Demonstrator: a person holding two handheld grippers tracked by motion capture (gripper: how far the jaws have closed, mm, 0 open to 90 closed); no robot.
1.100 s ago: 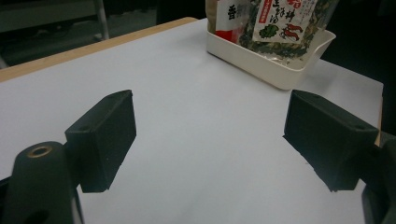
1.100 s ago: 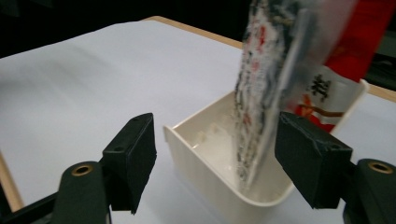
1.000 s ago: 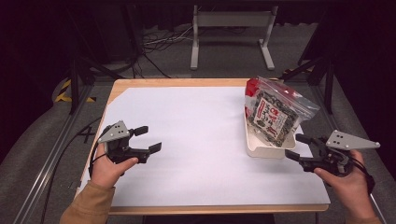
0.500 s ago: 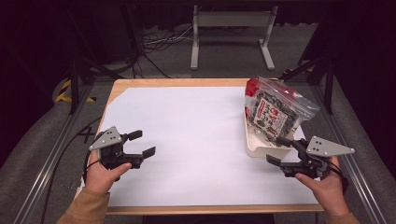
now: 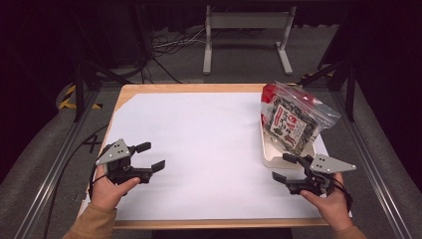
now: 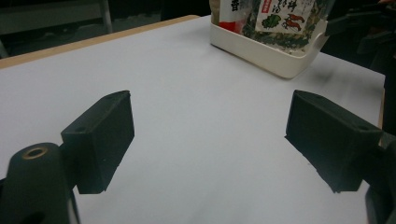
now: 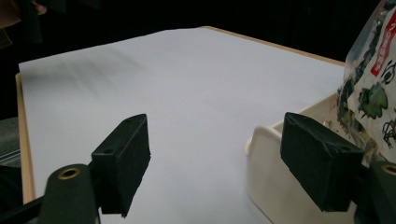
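A clear bag of dark dried food with a red and white label (image 5: 290, 119) stands in a cream tray (image 5: 272, 155) at the table's right side. My left gripper (image 5: 151, 156) hovers open over the near left of the white table, nothing between its jaws. My right gripper (image 5: 285, 167) is open just in front of the tray's near end, also holding nothing. In the left gripper view the tray (image 6: 261, 46) and bag (image 6: 275, 18) lie far ahead. In the right gripper view the tray's corner (image 7: 266, 158) sits between the jaws and the bag (image 7: 373, 88) is at right.
A white sheet (image 5: 209, 149) covers the wooden table (image 5: 199, 88). Metal rails run along both sides of the table, and a grey stand (image 5: 246, 30) with cables stands on the floor behind it.
Both hands have drawn back toward the table's near edge. The right gripper has come away from beside the tray to just in front of it. Both stay open.
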